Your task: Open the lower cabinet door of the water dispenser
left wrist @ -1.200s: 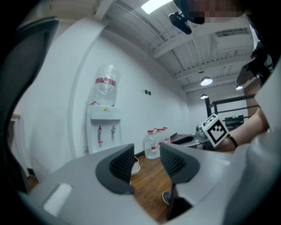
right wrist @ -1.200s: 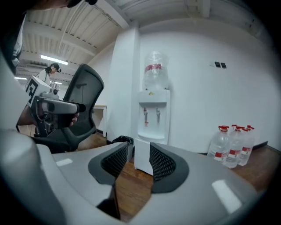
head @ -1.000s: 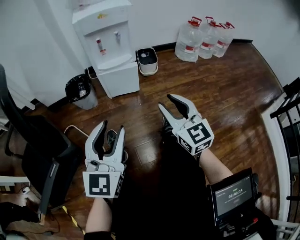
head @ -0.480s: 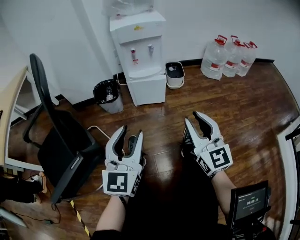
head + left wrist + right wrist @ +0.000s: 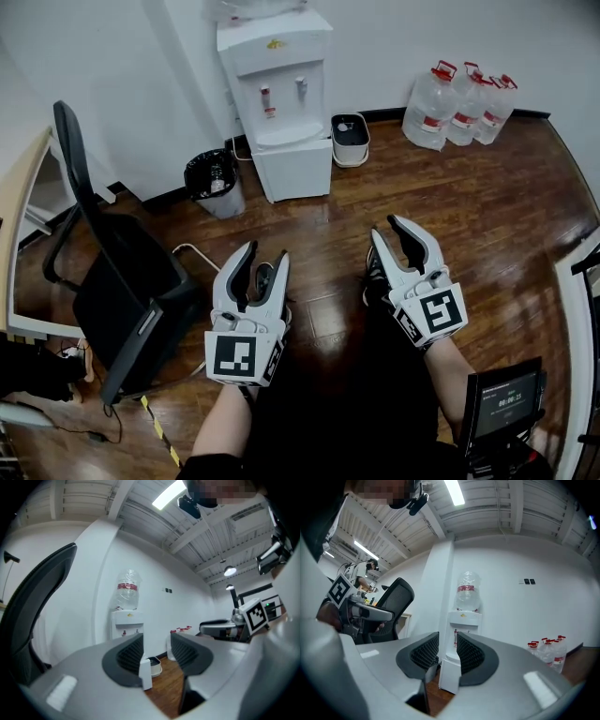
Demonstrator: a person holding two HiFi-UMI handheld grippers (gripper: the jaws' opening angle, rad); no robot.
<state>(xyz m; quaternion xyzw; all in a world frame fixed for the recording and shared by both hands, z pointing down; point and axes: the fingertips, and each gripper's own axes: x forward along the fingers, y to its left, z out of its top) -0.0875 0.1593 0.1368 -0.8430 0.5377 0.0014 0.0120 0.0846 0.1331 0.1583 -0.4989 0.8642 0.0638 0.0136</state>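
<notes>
The white water dispenser [image 5: 279, 70] stands against the far wall, and its lower cabinet door [image 5: 298, 171] is closed. Both grippers hover over the wooden floor well short of it, pointing toward it. My left gripper [image 5: 265, 251] is open with nothing between its jaws. My right gripper [image 5: 385, 226] holds its jaws a narrow gap apart, also empty. In the left gripper view the dispenser [image 5: 127, 620] shows left of my left gripper [image 5: 157, 644]. In the right gripper view the dispenser [image 5: 463, 618] shows through the gap of my right gripper [image 5: 447, 645].
A black waste bin [image 5: 214, 183] stands left of the dispenser and a small white bin [image 5: 350, 139] on its right. Several water jugs [image 5: 459, 103] sit at the far right wall. A black office chair [image 5: 112, 272] and a desk [image 5: 19, 216] stand at left.
The head view has swung so the dispenser sits nearer the middle. Both grippers have shifted slightly in the picture, and the right gripper's jaws have narrowed.
</notes>
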